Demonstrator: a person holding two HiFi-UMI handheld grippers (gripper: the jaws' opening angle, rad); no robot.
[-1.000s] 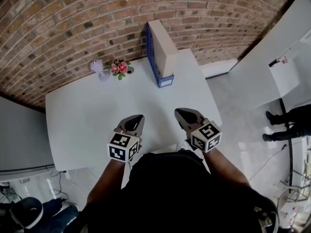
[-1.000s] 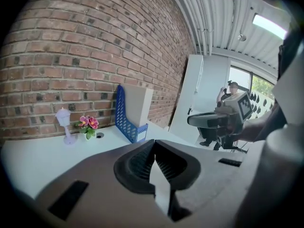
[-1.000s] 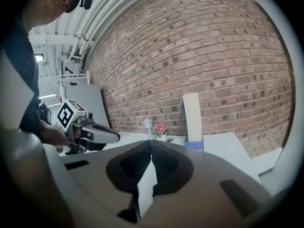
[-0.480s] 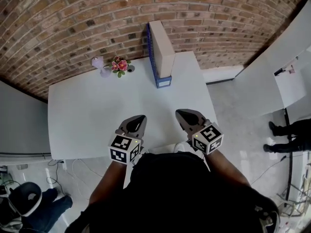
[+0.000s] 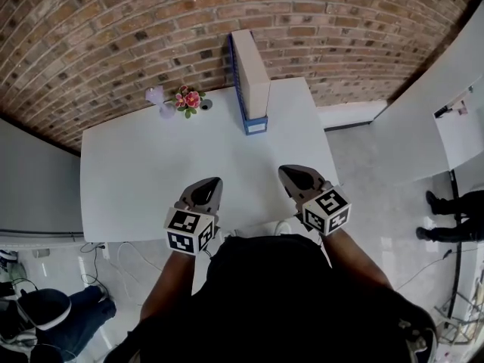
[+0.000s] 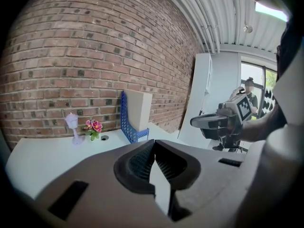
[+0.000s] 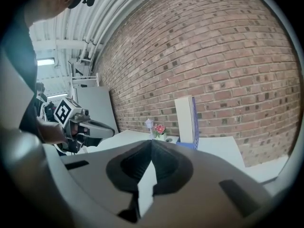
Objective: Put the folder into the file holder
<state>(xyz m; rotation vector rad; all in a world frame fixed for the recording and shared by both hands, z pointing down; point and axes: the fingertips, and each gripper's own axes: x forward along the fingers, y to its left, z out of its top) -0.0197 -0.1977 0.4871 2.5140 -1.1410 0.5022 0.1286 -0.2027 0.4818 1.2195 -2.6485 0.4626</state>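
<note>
Looking down from the head view, we see a white table that stands against a brick wall. At the far edge of the table, by the wall, is the blue holder. The pale folder stands upright inside it. To the left of the holder, a bit apart from it, are pink flowers and a small purple lamp, close together. The left gripper and the right gripper hover over the near edge of the table, side by side with a gap between them. Both point toward the wall and are well away from the holder.

In the left gripper view, we see its two jaws pressed together at the tips, with nothing between them. Past them are the table, the lamp, the flowers and the holder with the folder in it by the wall. The right gripper shows off to the right, held in a hand.

In the right gripper view, its jaws are pressed together too, and they hold nothing. Beyond them the folder stands in the holder at the wall, with the flowers just to its left. The left gripper shows at the left side.
</note>
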